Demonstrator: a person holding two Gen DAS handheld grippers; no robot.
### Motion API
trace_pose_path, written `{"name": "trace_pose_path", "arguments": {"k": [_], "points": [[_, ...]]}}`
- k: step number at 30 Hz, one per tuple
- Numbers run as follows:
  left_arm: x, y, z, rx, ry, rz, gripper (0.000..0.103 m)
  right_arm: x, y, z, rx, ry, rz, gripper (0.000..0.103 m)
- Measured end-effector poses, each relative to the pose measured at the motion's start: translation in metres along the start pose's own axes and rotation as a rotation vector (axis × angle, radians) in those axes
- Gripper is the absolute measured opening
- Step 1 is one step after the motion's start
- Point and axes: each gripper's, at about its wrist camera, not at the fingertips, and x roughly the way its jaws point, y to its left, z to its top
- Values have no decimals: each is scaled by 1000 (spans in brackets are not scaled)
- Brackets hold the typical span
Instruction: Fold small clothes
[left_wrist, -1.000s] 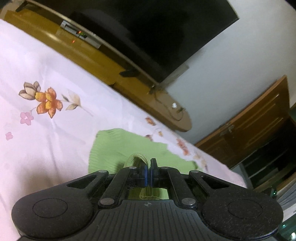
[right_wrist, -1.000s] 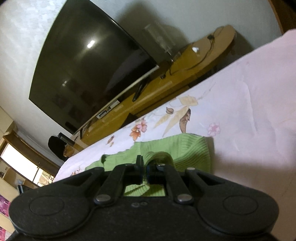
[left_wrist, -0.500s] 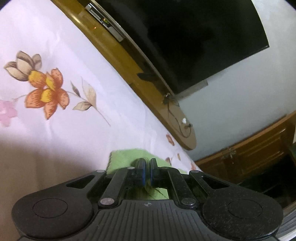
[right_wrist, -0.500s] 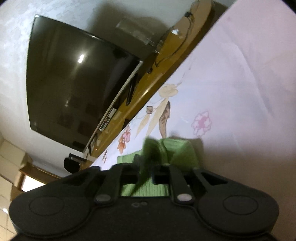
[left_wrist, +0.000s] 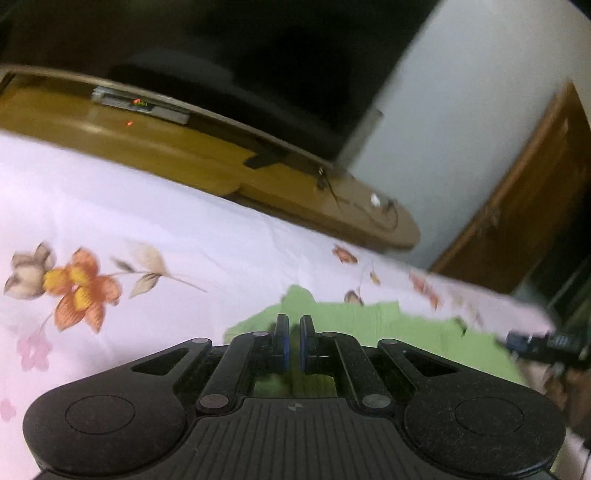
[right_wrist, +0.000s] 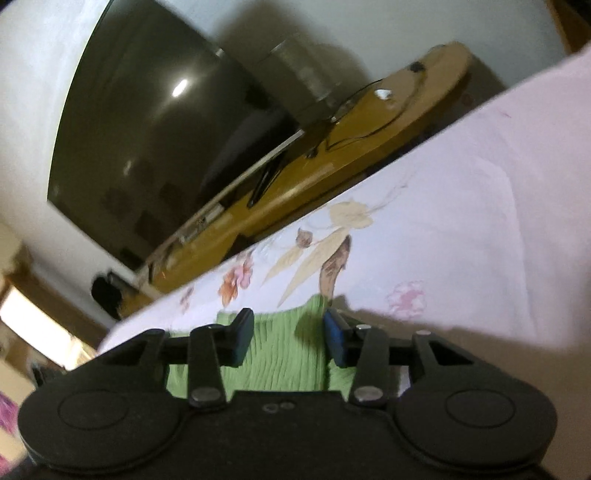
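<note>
A small green knit garment lies on a pale pink floral bedsheet. My left gripper hovers over its near edge, its fingers almost together with a narrow gap and nothing between them. In the right wrist view the same green garment lies flat under my right gripper, whose fingers stand wide apart and hold nothing. The right gripper's tip shows at the right edge of the left wrist view, past the garment.
A long wooden TV bench runs along the bed's far edge, with a large dark television above it. A wooden cabinet stands at the right. Cables lie on the bench.
Both grippers were shut on the green garment and lifted its edge. The right gripper has now opened and let go. The left one has parted slightly, and the garment lies flat.
</note>
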Motion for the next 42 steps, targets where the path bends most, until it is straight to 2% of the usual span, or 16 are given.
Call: {"name": "trace_pose_path", "arguments": {"k": [2, 5, 9, 12, 16, 19, 23, 25, 28, 31, 36, 37, 38, 39, 40, 42], "points": [[10, -4, 2, 35, 43, 26, 3, 2, 6, -3, -49, 23, -25, 40], [14, -8, 2, 58, 53, 35, 3, 5, 13, -8, -111, 51, -69, 37], [14, -9, 10, 71, 37, 33, 3, 8, 16, -9, -143, 56, -62, 12], [17, -7, 9, 83, 39, 19, 3, 12, 20, -9, -181, 46, -78, 6], [16, -13, 5, 103, 28, -18, 2, 10, 25, -10, -209, 8, -80, 5], [14, -15, 3, 111, 9, 7, 3, 7, 25, -9, -221, -16, -85, 5], [9, -19, 6, 133, -13, 93, 3, 6, 22, -7, -214, -8, -75, 6], [10, -21, 7, 154, -4, 101, 3, 8, 21, -7, -203, 14, -65, 13], [14, -22, 11, 164, 1, 113, 3, 9, 16, -8, -181, 17, -75, 17], [13, -21, 14, 155, -20, 128, 3, 10, 13, -9, -166, 15, -69, 18], [14, -19, 15, 171, -11, 157, 3, 12, 12, -9, -167, 14, -63, 19], [14, -18, 15, 174, -7, 162, 7, 12, 12, -9, -166, 14, -60, 20], [15, -19, 15, 174, -5, 165, 16, 12, 12, -9, -165, 14, -58, 20], [15, -20, 15, 181, -6, 170, 56, 13, 12, -10, -166, 13, -58, 20], [14, -22, 14, 197, -21, 175, 75, 13, 12, -10, -167, 14, -58, 19], [11, -25, 13, 222, -35, 138, 75, 14, 11, -10, -166, 15, -56, 19]]}}
